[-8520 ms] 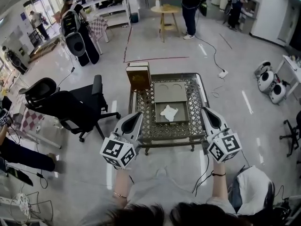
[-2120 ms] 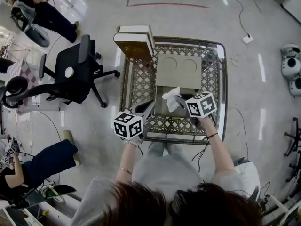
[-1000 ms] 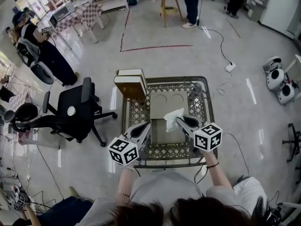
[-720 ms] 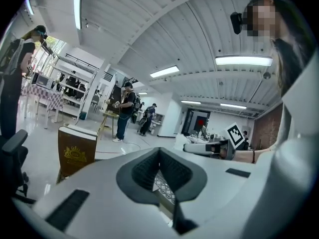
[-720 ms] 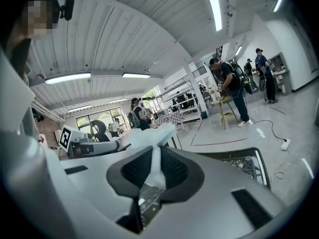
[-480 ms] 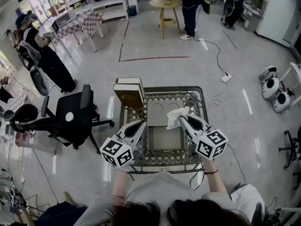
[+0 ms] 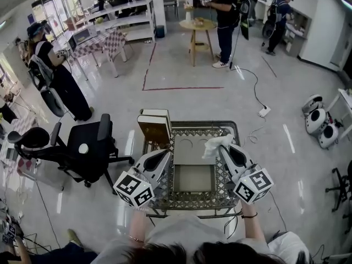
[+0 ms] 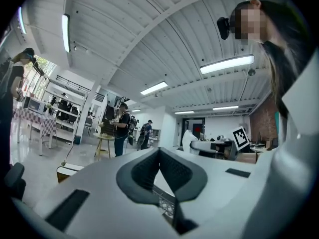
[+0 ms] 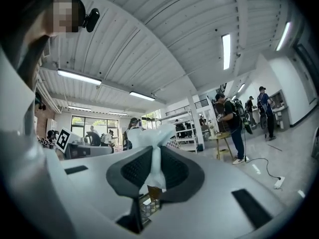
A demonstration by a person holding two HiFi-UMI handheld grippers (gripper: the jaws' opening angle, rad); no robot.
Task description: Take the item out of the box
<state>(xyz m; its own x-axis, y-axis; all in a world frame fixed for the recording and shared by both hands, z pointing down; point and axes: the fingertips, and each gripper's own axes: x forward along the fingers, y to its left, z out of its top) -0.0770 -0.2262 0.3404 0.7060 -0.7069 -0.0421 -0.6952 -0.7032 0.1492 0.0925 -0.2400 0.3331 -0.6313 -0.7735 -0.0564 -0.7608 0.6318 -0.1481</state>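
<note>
An open grey-beige box lies on the metal lattice table (image 7: 217, 198). Its empty base (image 7: 193, 179) is nearer me, and its lid (image 7: 190, 149) with two round recesses lies beyond. A crumpled white item (image 7: 215, 144) hangs above the box's far right corner, pinched in my right gripper (image 7: 222, 148). In the right gripper view the white item (image 9: 151, 133) sticks up between the shut pads of the right gripper (image 9: 155, 158). My left gripper (image 7: 164, 155) hovers by the box's left side, and in its own view the left gripper (image 8: 159, 152) has its tips together with nothing in them.
A brown book-like case (image 7: 155, 128) stands on the table's far left corner. A black office chair (image 7: 82, 147) is on the left. Further off are several people, a round wooden table (image 7: 198, 25), a floor cable (image 7: 254, 95) and white machines (image 7: 318, 119).
My right gripper has lifted the white item up and to the right, clear of the box's base. The left gripper stays beside the box. The head view has tilted up.
</note>
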